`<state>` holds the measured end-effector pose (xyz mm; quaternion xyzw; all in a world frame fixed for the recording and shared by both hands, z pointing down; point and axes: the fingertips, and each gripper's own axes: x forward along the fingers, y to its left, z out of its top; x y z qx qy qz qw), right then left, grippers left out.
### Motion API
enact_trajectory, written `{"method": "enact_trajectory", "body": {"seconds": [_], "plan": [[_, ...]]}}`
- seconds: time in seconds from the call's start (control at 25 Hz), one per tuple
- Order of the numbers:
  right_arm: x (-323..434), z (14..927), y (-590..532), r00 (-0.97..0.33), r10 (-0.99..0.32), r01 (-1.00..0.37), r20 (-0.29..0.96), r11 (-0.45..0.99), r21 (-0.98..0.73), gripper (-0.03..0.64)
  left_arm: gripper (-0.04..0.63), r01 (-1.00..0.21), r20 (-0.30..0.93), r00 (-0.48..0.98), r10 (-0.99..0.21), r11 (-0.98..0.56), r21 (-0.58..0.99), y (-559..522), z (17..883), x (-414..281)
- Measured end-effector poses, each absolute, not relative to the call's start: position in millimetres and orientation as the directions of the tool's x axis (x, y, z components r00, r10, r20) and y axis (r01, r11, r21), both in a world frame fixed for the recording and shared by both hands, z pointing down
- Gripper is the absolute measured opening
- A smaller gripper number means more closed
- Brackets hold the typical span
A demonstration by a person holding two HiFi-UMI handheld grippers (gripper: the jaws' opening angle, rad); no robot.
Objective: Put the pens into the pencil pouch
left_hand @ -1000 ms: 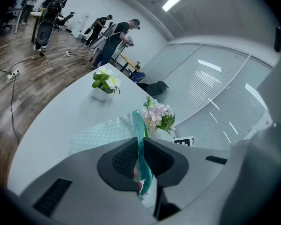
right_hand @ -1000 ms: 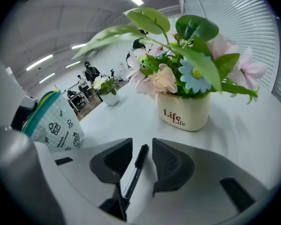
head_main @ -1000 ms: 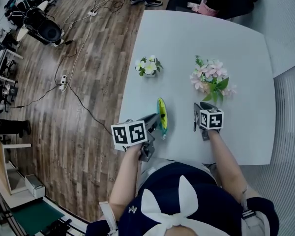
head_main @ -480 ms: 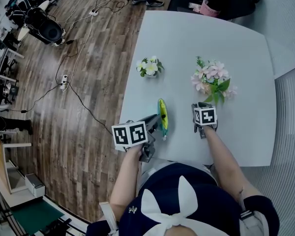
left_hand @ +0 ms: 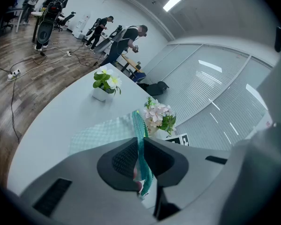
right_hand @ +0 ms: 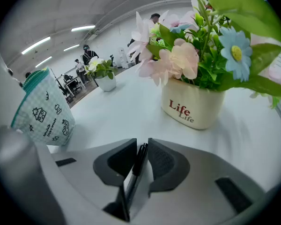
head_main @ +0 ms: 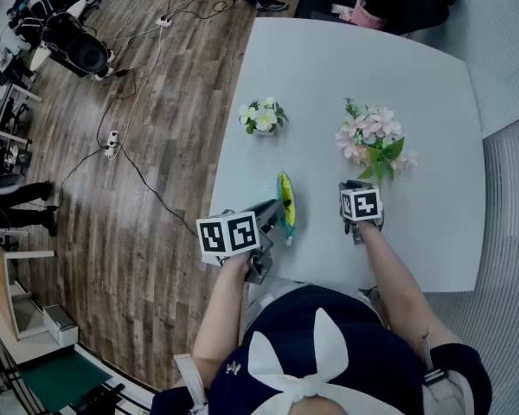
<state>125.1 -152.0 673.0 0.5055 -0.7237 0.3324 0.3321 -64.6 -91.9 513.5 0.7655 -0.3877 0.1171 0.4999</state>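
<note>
**White table, both tools loaded**

White table (head_main: 415, 85) fills the frame centre. The left hand-held gripper (left_hand: 139, 159) clamps the teal edge of the pencil pouch (left_hand: 141, 125), low centre. The right hand-held gripper (right_hand: 141, 157), jaws just closing, pinches a black pen (right_hand: 131, 184) below the flower pot (right_hand: 194, 108).

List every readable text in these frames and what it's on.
"Life" in red, with a smaller "Life" beneath it: on the cream flower pot.
Pencil pouch: tiny print under the doodles, too small to read.
Marker cubes: black-and-white square patterns only, no words.
</note>
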Motion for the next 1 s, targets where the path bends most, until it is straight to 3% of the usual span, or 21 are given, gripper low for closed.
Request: {"method": "enact_trajectory", "body": {"seconds": [1.0], "plan": [[123.6,584.1,-122.0,-0.367,-0.629,-0.930,0.686,0.260,-0.259,0.048,0.054,-0.710,0.562,0.671,-0.484,-0.204,0.674,-90.2,511.5,-67.6]]}}
